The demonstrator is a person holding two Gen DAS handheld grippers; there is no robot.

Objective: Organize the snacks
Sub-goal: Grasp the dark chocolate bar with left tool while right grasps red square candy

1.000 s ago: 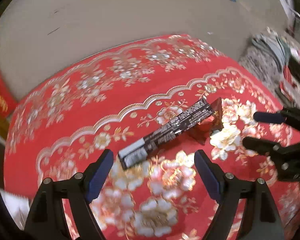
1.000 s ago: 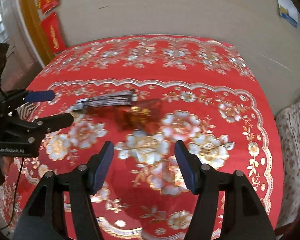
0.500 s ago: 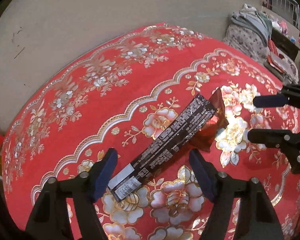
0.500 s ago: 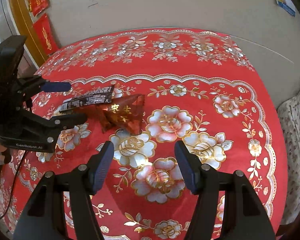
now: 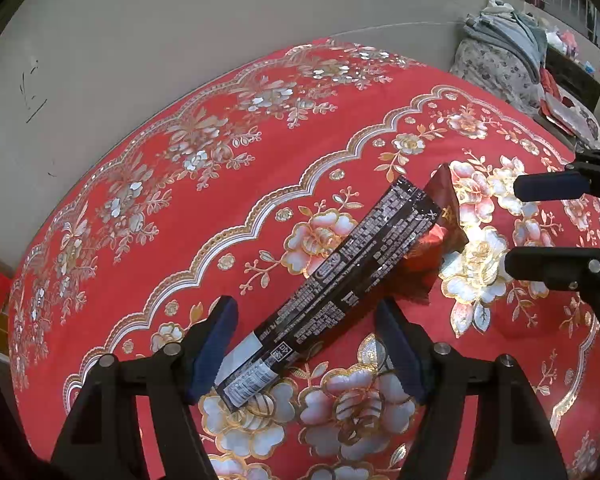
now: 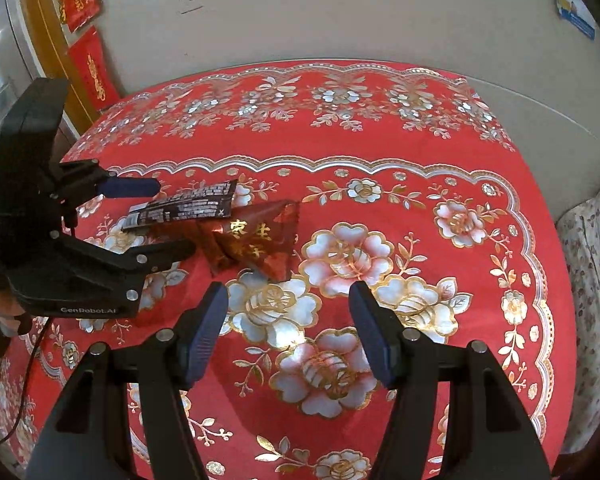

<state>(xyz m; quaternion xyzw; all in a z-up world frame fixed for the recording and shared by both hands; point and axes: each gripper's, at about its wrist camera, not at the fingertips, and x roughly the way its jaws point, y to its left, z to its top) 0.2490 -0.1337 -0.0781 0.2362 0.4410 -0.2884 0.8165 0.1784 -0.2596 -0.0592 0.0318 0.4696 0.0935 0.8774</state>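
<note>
On the red tablecloth with gold and silver flowers [image 5: 292, 128], the long black foil snack bar [image 5: 335, 288] lies partly over the red foil snack pouch with gold characters [image 6: 260, 238], its near end between the left gripper's [image 5: 305, 346] spread, empty jaws, while the right gripper [image 6: 288, 330], equally released, hangs near the pouch.

Two snacks lie on the tablecloth [image 5: 148, 264]: one black bar [image 5: 339, 292] and one red pouch [image 5: 439, 232], the bar's far end overlapping the pouch near the cloth's middle. Two grippers are in view, one left [image 5: 305, 344] and one right [image 6: 288, 324]. Two red banners [image 6: 86, 28] hang by the wall.
</note>
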